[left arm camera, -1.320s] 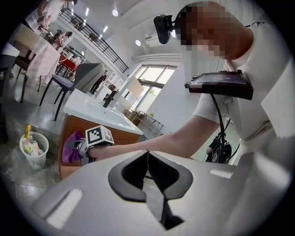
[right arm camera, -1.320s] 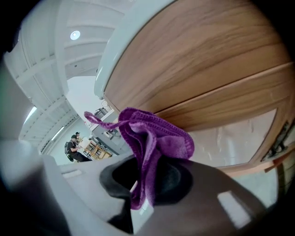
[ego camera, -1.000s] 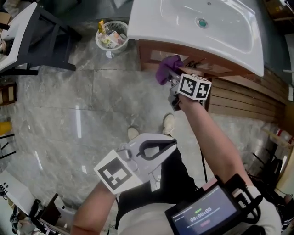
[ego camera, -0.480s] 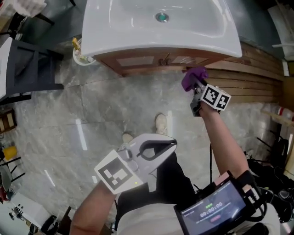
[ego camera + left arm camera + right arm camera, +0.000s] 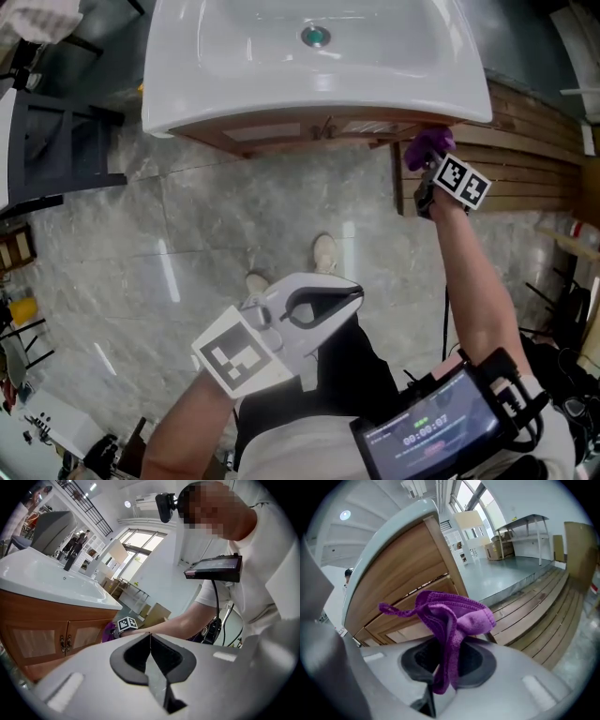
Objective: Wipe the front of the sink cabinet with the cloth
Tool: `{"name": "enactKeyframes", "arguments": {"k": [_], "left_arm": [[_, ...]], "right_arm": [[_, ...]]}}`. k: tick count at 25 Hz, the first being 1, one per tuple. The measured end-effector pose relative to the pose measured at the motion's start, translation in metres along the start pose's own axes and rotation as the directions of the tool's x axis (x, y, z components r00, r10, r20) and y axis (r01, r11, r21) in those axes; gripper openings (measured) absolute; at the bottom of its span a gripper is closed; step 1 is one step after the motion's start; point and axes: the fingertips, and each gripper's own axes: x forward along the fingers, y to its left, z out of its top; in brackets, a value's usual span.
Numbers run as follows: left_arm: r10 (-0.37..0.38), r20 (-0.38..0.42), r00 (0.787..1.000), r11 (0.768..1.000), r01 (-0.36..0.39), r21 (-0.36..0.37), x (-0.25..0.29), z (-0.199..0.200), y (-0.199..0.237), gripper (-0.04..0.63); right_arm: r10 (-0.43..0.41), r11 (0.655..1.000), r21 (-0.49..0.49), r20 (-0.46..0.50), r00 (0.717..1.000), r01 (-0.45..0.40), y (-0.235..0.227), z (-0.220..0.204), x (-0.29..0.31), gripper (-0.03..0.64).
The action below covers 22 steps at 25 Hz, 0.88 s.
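Note:
In the head view the wooden sink cabinet sits under a white basin. My right gripper is at the cabinet's right corner, shut on a purple cloth that lies against the wood just below the basin rim. The right gripper view shows the cloth bunched and clamped between the jaws of the right gripper, with the cabinet front close behind. My left gripper is held low near my body, shut and empty. From the left gripper I see the cabinet doors.
Wooden slats run along the right of the cabinet. A dark stand is at the left. My shoes stand on the grey marble floor. A screen is strapped to my right forearm.
My right gripper carried the cloth rightward along the cabinet front, from near its middle to its right corner. The left gripper has stayed where it was.

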Motion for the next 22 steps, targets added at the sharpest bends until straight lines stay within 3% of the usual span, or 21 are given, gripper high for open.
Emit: {"name": "enactKeyframes", "arguments": {"k": [4,22], "left_arm": [[0.025,0.019,0.999,1.000,-0.025,-0.016,-0.003,0.003,0.007,0.008],[0.115,0.081,0.990,0.993,-0.112,-0.034,-0.060,-0.001,0.019,0.008]], "right_arm": [[0.016,1.000,-0.017,-0.021,1.000,-0.016,0.014,-0.006,0.010,0.075],[0.180,0.981,-0.051,-0.100,0.978,-0.186,0.159,-0.062,0.050,0.075]]}}
